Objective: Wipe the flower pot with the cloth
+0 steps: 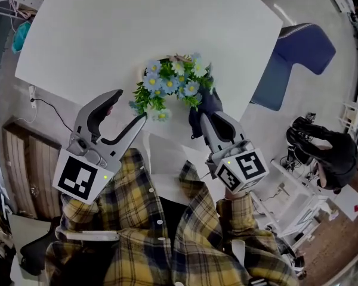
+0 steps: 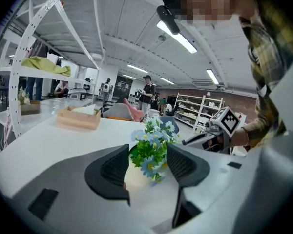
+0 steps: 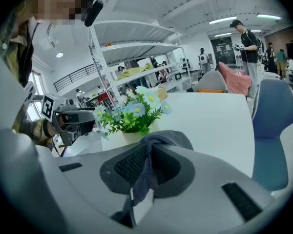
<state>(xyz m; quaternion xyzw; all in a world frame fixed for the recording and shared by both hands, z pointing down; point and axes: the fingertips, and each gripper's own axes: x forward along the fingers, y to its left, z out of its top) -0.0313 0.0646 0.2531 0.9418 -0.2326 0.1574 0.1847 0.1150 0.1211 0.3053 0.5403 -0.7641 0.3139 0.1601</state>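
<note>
Right now your right gripper [image 3: 147, 167] is clamped on the dark blue cloth [image 3: 158, 139], which bunches up between its jaws close to the flower pot [image 2: 136, 177]. Your left gripper [image 2: 147, 167] has its jaws apart, pads on nothing, with the pot ahead in the gap. The pot of blue daisies [image 1: 173, 82] stands by the white table's [image 1: 137, 22] near edge, and a blue chair [image 1: 301, 49] sits beyond on the right.
</note>
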